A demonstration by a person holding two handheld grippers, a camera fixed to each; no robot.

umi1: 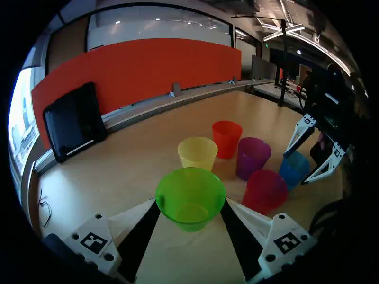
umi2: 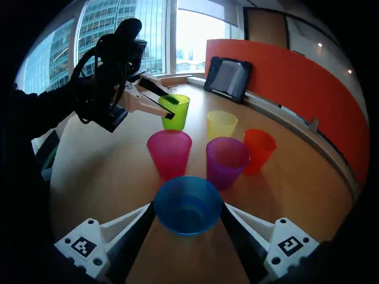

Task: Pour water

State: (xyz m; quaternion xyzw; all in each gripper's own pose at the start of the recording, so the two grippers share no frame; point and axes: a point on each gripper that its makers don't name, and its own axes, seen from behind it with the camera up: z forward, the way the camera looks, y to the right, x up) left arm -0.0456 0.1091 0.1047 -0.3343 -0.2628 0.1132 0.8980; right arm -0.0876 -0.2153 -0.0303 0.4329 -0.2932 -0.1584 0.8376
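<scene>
At wooden table (umi1: pixel 123 161), six cups (umi2: pixel 226 158); two in hand-held grippers (umi1: pixel 190 202) (umi2: pixel 188 204)

A green cup (umi1: pixel 190 189), a yellow cup (umi1: pixel 197 152) at its 12 o'clock, an orange-red cup (umi1: pixel 227 138), a purple cup (umi1: pixel 252 157), a magenta cup (umi1: pixel 264 190) and a blue cup (umi1: pixel 293 169) are seen. The left gripper (umi1: pixel 190 202) is coloured white and marked with black-and-white squares.

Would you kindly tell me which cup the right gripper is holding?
The blue cup, clamped between the fingers of the right gripper; the left gripper holds the green cup instead.
</scene>
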